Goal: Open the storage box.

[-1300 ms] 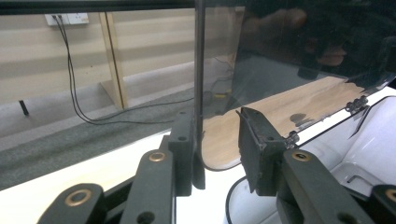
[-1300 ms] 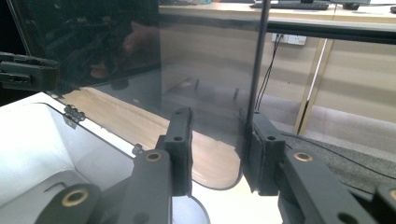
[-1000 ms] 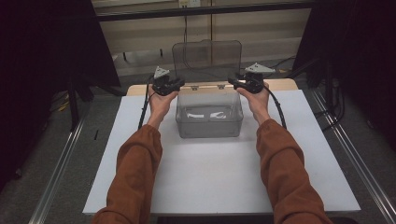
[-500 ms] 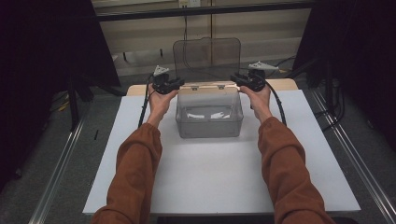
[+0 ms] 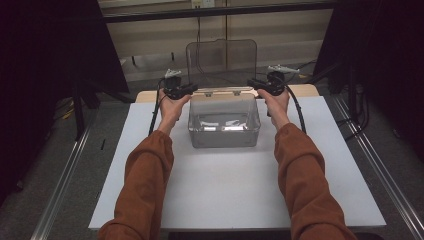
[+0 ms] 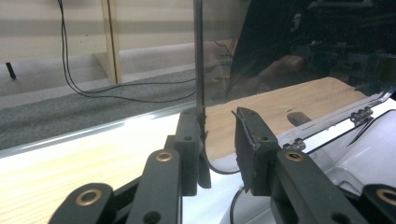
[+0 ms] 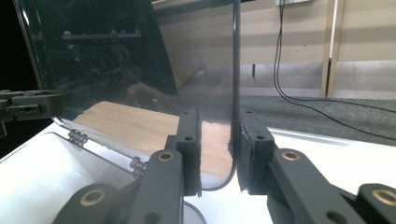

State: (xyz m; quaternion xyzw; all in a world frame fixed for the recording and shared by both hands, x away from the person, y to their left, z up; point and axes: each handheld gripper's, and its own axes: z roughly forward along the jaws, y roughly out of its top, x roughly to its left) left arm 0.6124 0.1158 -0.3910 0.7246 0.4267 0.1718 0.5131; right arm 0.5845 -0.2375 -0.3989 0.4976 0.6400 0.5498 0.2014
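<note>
Lid work on a clear box, one tool at each lower corner of the raised lid.

Both tools meet the upright transparent lid (image 5: 221,59) near its hinges: the left tool (image 5: 186,90), at about 10 o'clock from the clear box (image 5: 223,120), has the lid's edge between its jaws, one pad against it and the other apart (a grip, by my reading, since they stand as tight as they get). The right tool (image 5: 256,86), at 2 o'clock, has just been closing, the lid edge between its pads, pinched or nearly. Holding both corners likely keeps the lid square as it swings. The box sits at 12 o'clock on a white sheet (image 5: 235,190) over a wooden tabletop (image 6: 46,172); grey carpet (image 7: 327,109) and a pale wall lie beyond.
</note>
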